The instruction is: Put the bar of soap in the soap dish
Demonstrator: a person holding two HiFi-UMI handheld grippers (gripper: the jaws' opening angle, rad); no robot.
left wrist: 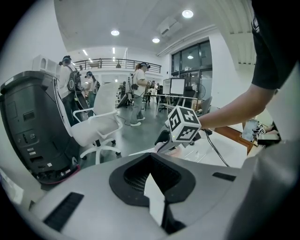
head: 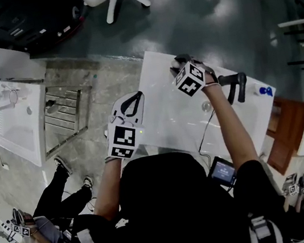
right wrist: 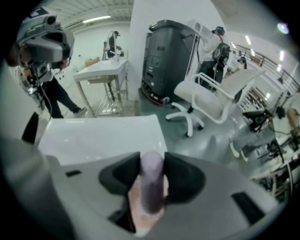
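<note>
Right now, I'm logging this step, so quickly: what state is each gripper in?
Left gripper: closed, holding nothing.
Right gripper: closed on the soap.

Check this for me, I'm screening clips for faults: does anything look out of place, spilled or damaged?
Nothing stands out. The right gripper is shut on the purple bar of soap, held on edge over the white table. A pinkish shape under the soap is too blurred to identify.
</note>
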